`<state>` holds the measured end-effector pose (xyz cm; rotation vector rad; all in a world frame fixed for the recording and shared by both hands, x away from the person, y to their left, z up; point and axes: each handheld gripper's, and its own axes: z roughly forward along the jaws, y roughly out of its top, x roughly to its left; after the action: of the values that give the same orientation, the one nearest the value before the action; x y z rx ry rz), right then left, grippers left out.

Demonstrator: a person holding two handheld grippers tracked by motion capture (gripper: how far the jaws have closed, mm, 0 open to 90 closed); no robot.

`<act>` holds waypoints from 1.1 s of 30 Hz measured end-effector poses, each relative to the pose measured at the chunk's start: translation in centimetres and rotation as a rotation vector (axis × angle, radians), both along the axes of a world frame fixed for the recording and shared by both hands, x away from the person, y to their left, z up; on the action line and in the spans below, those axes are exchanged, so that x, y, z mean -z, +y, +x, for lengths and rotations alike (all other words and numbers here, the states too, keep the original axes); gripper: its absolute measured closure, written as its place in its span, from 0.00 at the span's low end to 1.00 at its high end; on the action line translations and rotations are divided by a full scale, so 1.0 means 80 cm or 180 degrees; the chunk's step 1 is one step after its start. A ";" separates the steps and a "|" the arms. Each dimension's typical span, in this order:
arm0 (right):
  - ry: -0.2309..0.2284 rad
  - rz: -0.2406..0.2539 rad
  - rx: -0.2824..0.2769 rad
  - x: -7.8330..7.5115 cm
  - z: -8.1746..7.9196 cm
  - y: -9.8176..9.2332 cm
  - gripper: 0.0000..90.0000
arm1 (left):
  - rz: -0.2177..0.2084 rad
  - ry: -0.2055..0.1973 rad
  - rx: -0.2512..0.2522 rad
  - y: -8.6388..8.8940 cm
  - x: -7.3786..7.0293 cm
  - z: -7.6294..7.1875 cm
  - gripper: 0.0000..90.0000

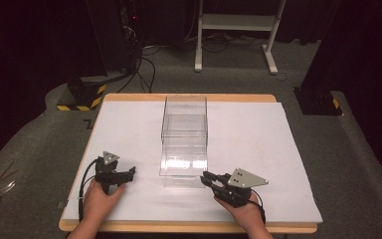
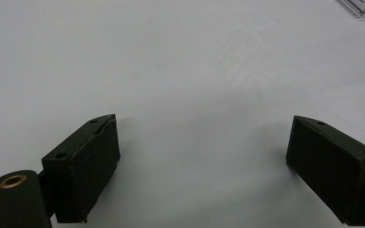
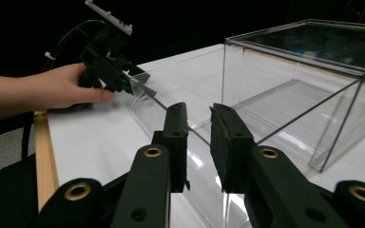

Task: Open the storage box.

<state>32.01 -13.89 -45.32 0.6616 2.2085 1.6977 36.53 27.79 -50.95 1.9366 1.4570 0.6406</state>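
Nearest the person: both hands rest on the white sheet (image 1: 258, 149) at the front edge of the table (image 1: 189, 227). Right gripper (image 1: 208, 179) lies low, pointing at the near right corner of the clear plastic box (image 1: 185, 144). In the right gripper view its jaws stand a narrow gap apart, and the thin front flap (image 3: 145, 107) of the box runs through that gap; the pads do not seem to press on it. Whether one pad grazes the edge, cannot tell. Left gripper (image 1: 131, 172) sits well off to the left, jaws wide apart over bare sheet, nothing between them.

The box stands mid-table, long axis running away from the person, empty, its front wall folded down toward the near edge.

Handling judgement: thin, stiff, see-through plastic, likely light, so it will skid on the sheet if pushed. Smooth walls, slippery under the pads. Edges could crack or craze if pinched hard. Best hold: a wall edge or the flap rim, squarely, with the other gripper steadying.

Farther out: a white stand (image 1: 238, 30), cables (image 1: 144, 64), a striped floor block (image 1: 82, 97). Nothing on the table blocks either approach.
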 end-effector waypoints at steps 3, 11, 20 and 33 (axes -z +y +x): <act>-0.0044 -0.0016 0.0041 -0.002 0.002 -0.004 0.82 | 0.0000 -0.0001 0.0001 0.000 0.000 0.000 0.12; -0.0097 -0.0050 0.0332 -0.004 0.010 -0.021 0.80 | -0.0001 0.0000 0.0000 0.000 0.000 0.000 0.12; -0.0128 -0.0195 0.0755 0.002 0.020 -0.042 0.76 | 0.0003 0.0000 0.0003 0.000 0.000 0.000 0.12; 0.0116 -0.0656 0.1508 0.037 0.050 -0.081 0.64 | -0.0002 0.0000 0.0000 0.000 0.000 0.000 0.12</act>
<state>35.97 -20.40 -48.32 1.0626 2.0020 1.2143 36.53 27.79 -50.96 1.9362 1.4570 0.6400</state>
